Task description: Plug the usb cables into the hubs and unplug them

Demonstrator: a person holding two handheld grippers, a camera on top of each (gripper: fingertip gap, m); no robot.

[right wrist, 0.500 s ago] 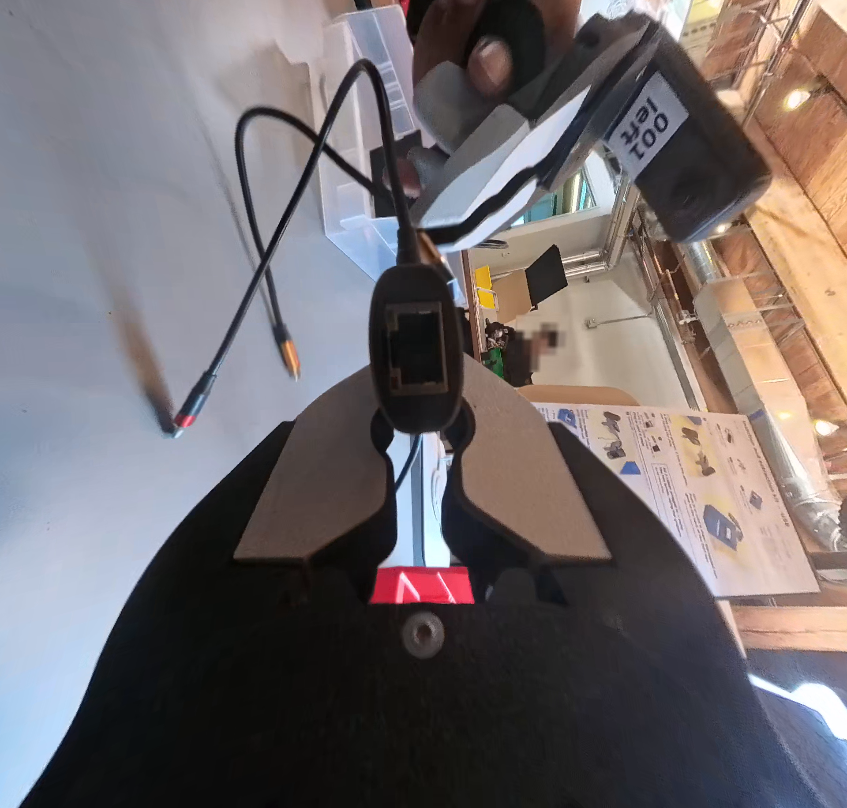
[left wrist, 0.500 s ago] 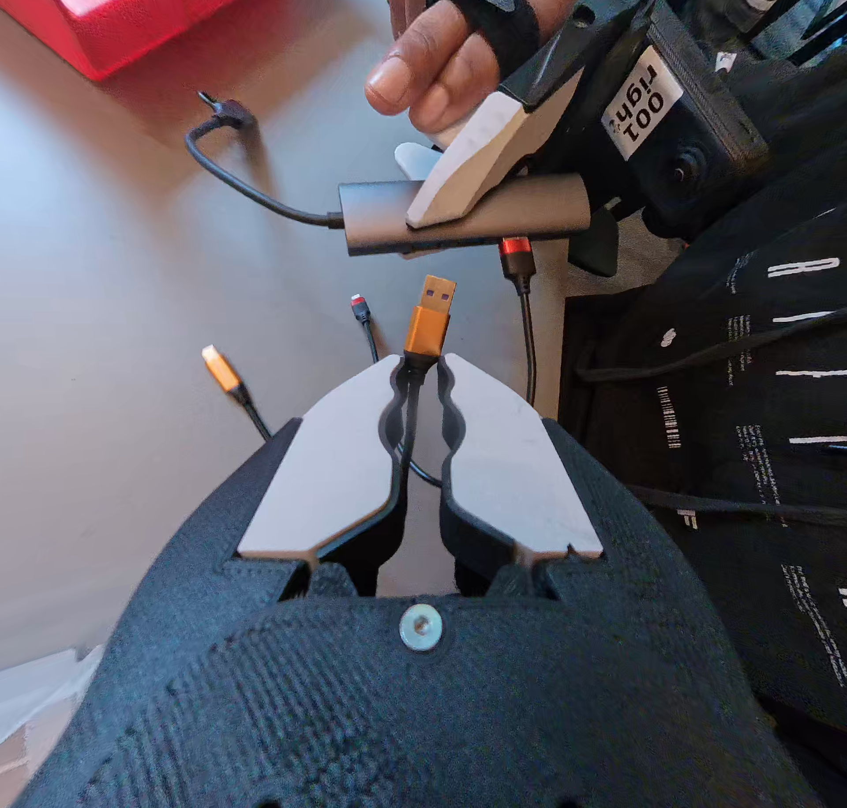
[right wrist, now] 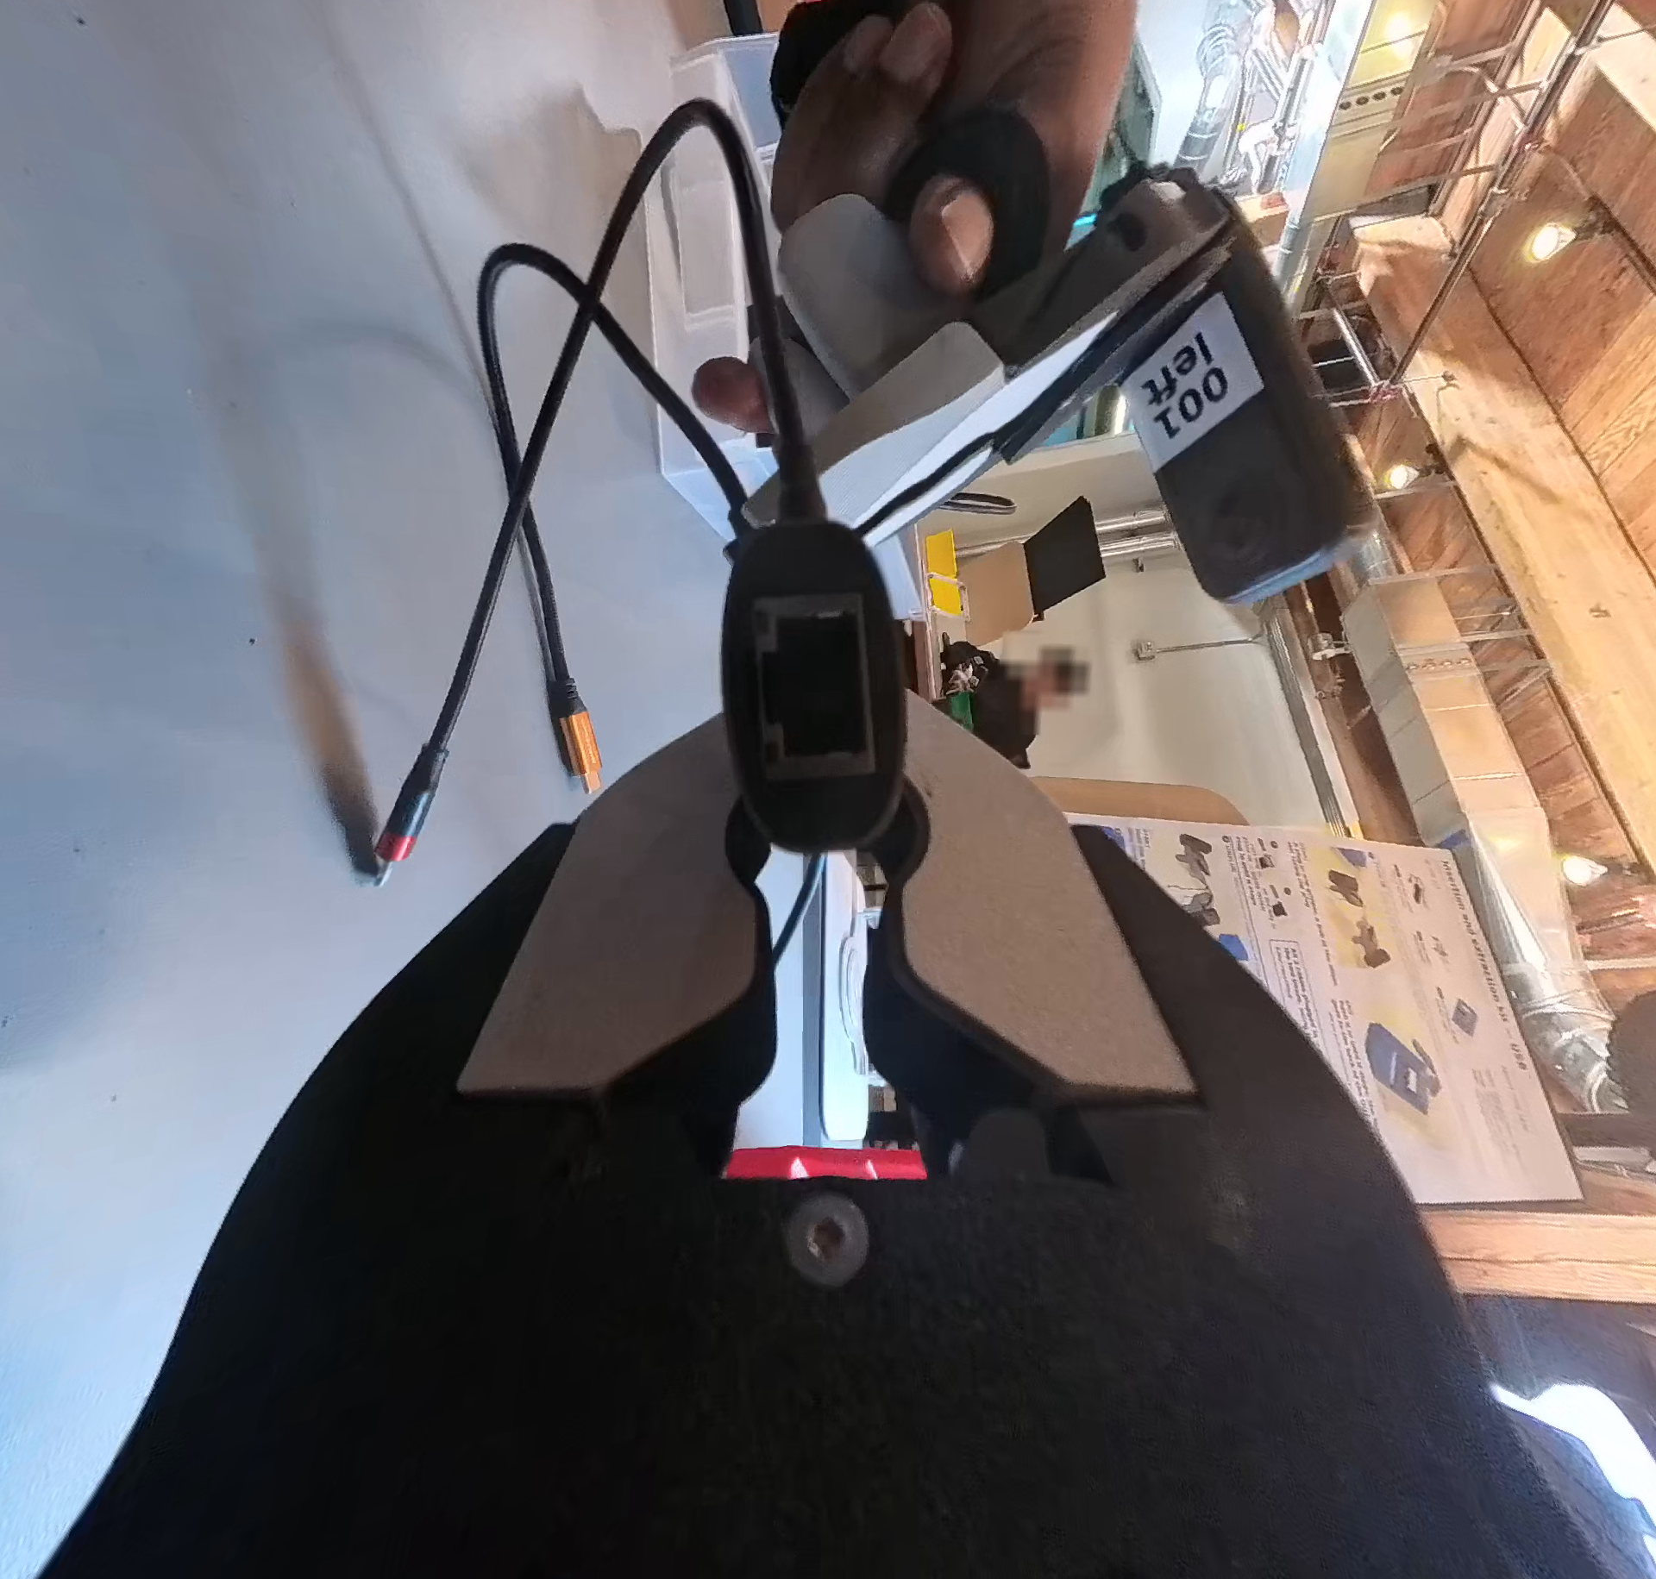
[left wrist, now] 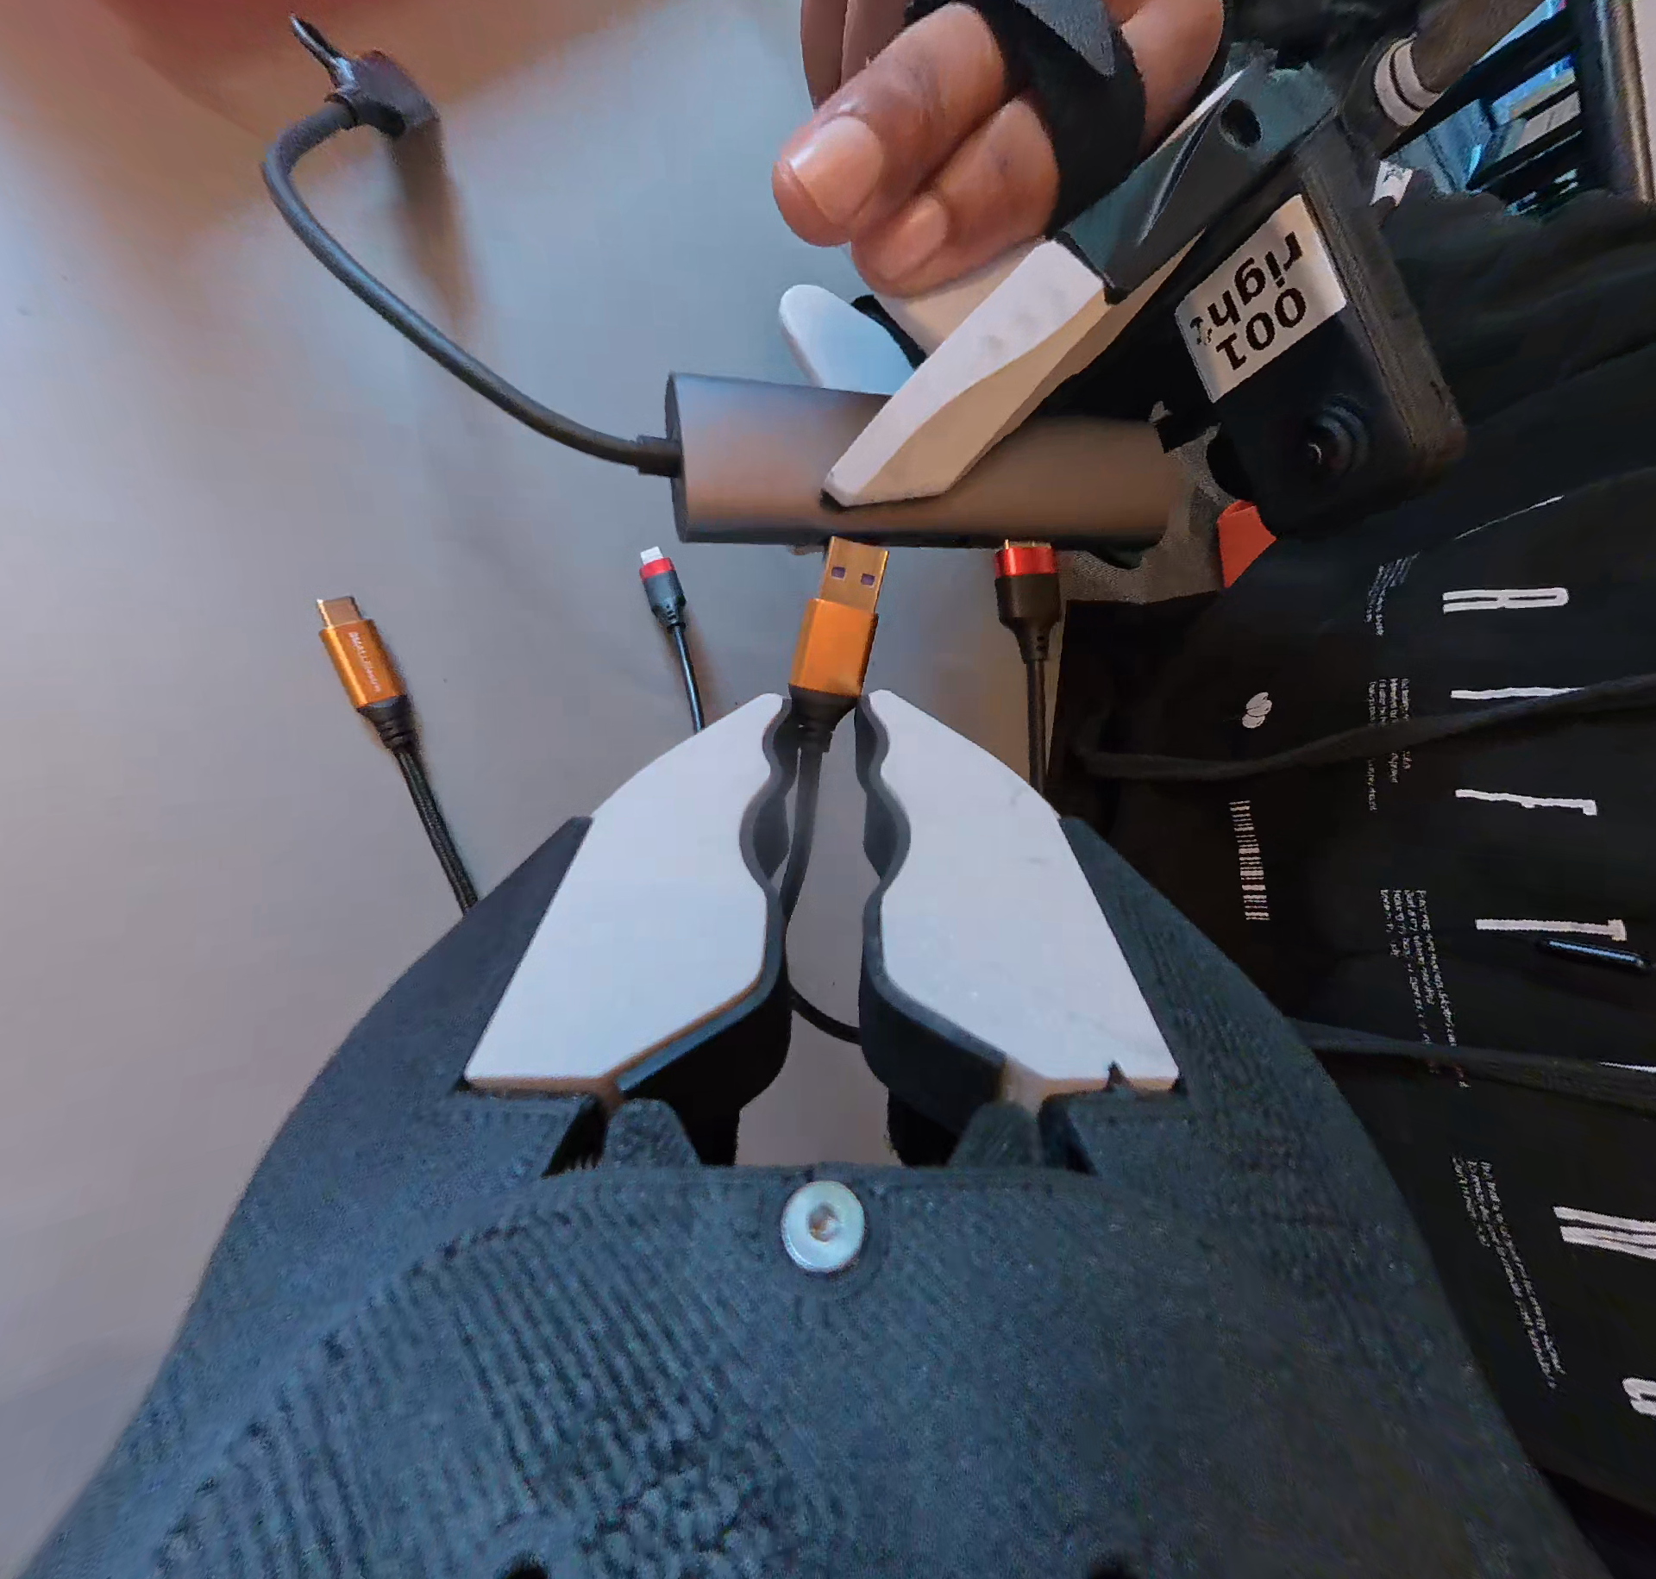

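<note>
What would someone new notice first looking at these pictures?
Probably the orange USB plug, pinched in the left tongs at centre, its metal tip right under the grey hub. The right tongs clamp that hub from above, and a red plug already sits in its underside.

red plug (left wrist: 1027, 586) beside hub (left wrist: 914, 479), left side free

Clear plastic box (right wrist: 708, 300), illustrated poster (right wrist: 1344, 998)
</note>
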